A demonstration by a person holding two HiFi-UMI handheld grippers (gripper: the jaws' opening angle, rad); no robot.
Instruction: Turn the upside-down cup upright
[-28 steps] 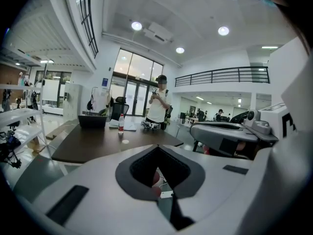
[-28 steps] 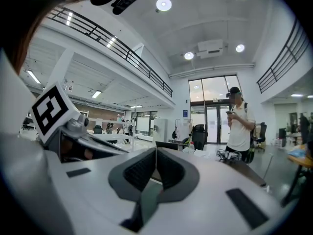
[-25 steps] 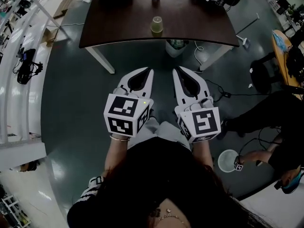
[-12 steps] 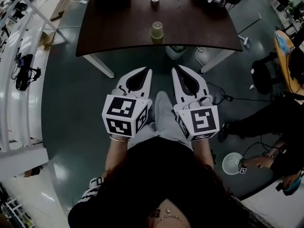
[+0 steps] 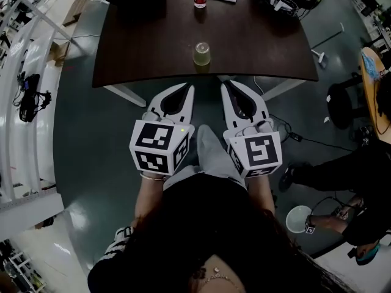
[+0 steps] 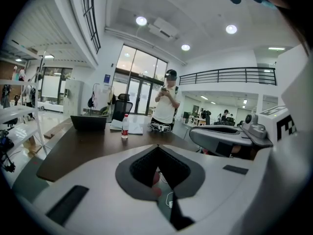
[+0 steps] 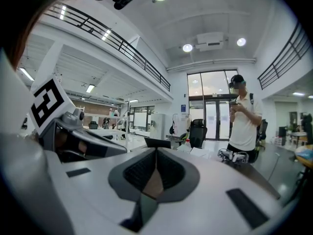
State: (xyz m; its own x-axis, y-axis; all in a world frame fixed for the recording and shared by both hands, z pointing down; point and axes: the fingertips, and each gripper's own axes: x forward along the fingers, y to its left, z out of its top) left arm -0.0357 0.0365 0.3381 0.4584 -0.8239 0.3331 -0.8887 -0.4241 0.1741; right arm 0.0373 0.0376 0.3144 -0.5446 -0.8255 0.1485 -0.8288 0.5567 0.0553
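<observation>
Holding left gripper and right gripper short of the bench, jaws shut, empty. We're doing the approach; next needs jaws opening around the inverted cup.

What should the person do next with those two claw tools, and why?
Probably bring one gripper forward over the table toward the cup. The cup stands near the table's front edge, while the left gripper and right gripper both hang short of that edge, over the floor, jaws together and empty, so neither can reach it yet.
</observation>
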